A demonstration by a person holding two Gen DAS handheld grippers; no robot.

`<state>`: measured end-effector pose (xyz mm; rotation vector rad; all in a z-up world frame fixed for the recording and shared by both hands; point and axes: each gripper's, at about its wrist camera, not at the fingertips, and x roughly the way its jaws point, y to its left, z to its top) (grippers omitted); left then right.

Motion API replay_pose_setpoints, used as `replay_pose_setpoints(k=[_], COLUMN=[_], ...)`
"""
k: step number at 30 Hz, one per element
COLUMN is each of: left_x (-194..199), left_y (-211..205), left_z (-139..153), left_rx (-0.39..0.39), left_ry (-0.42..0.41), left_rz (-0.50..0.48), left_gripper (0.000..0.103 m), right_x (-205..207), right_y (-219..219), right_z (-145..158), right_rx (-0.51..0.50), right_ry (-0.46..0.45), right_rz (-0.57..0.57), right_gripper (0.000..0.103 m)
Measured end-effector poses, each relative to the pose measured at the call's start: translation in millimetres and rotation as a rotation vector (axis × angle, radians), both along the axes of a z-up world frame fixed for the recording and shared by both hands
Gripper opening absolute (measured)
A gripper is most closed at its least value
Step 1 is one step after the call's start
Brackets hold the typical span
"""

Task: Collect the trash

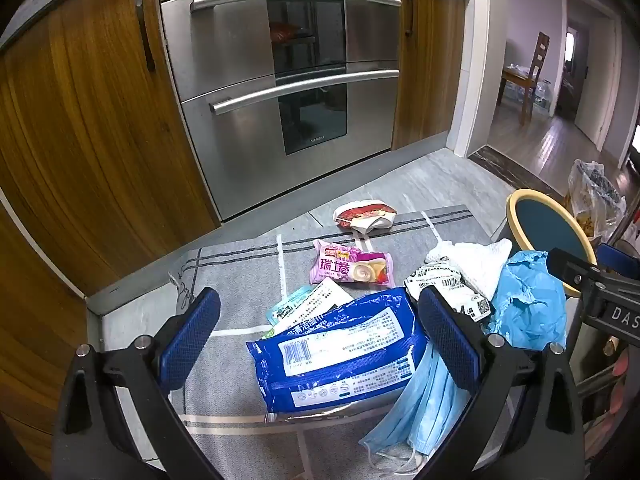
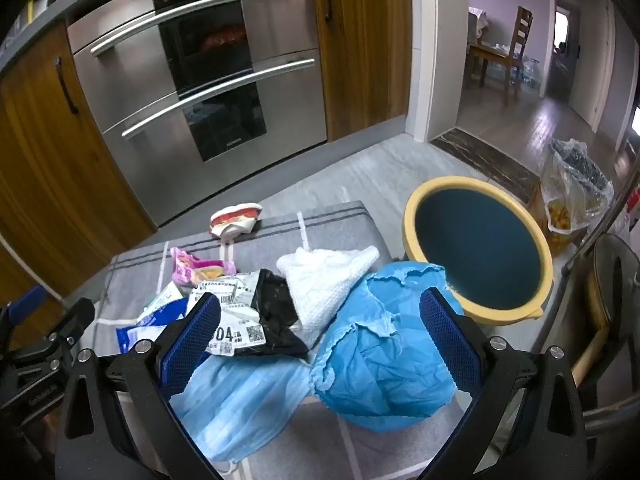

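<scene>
I held both tongs, left gripper (image 1: 320, 344) and right gripper (image 2: 320, 344), wide open and empty above the wipes pack (image 1: 340, 356) and crumpled blue sheet (image 2: 384, 356), bin (image 2: 416, 224) rim just beyond my right.

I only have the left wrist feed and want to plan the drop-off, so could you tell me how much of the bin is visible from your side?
Observer: In the right wrist view the whole bin shows, a round one with a yellow rim, and its dark inside looks empty.
Operator: Thank you. Where is the right gripper aimed?
Observer: The right gripper has its jaws open on either side of the crumpled blue paper, not closed on it.
Operator: Is anything under that shipping label I can see?
Observer: Yes, the label sits on a black mailer bag, which overlaps the white towel.
</scene>
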<state>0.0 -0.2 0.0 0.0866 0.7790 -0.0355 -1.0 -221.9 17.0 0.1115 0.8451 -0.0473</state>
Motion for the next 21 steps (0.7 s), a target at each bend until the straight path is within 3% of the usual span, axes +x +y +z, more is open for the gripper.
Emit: replay_pose_setpoints(k=[21], left_x=[-0.1], left_y=[-0.1], left_z=[-0.4], left_rx=[0.000], left_ry=[0.002], left_rz=[0.000], left_gripper=[0.098], right_x=[1.6], right_y=[0.8], right_z=[0.0], right_rx=[0.000], right_ry=[0.003], right_rz=[-0.001], right_gripper=[0.099])
